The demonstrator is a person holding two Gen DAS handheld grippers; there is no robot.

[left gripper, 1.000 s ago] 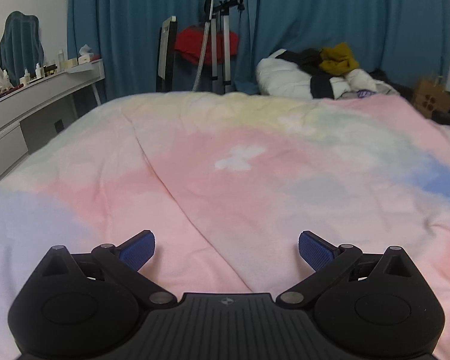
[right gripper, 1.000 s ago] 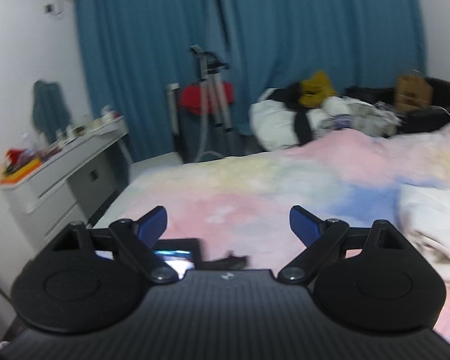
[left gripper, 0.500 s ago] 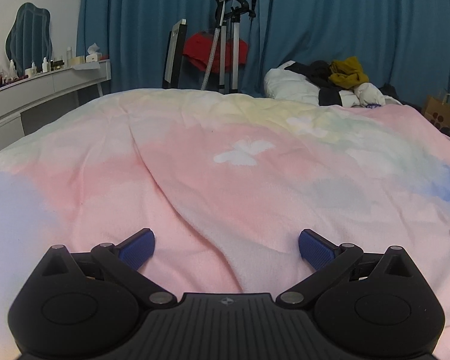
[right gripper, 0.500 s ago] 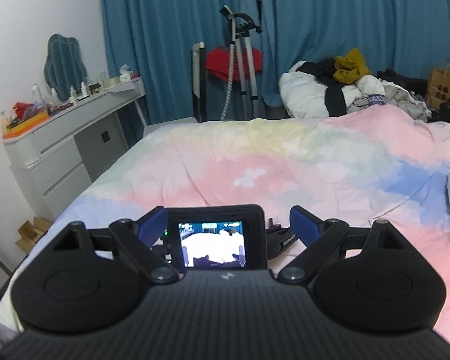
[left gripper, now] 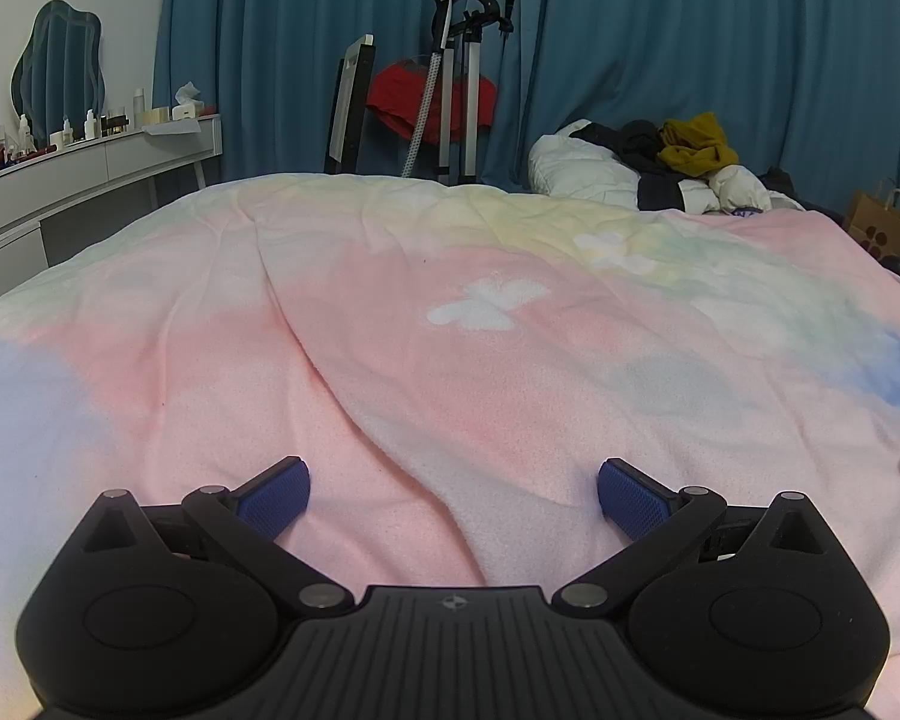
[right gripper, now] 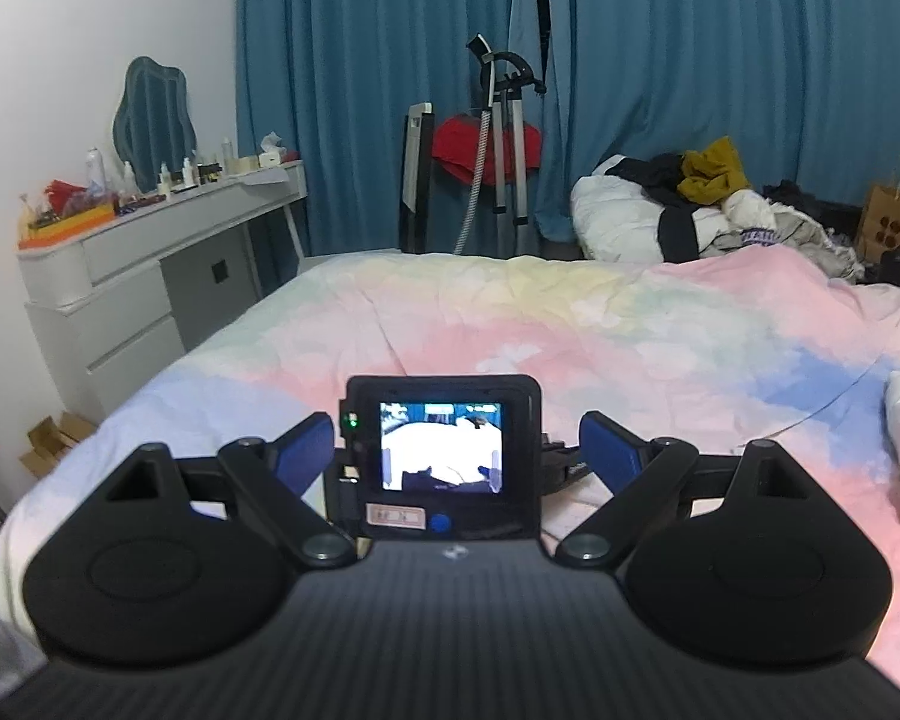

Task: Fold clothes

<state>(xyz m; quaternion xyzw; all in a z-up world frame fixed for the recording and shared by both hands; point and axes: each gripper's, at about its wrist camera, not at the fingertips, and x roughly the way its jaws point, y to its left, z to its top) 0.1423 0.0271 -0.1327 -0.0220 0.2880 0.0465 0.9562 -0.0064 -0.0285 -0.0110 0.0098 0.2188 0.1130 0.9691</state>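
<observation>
Lying well beyond L fingers (left gripper: 273, 495): clothes pile (left gripper: 660, 165), far bed edge.

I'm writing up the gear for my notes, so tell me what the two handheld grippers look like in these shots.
Both are matte black plastic. The left gripper and the right gripper each have a ribbed centre plate with a tiny round emblem, two rounded side housings with disc shapes, jointed link arms with silver pivot pins, and blue textured fingertips. No hands, sleeves or cables show.
</observation>
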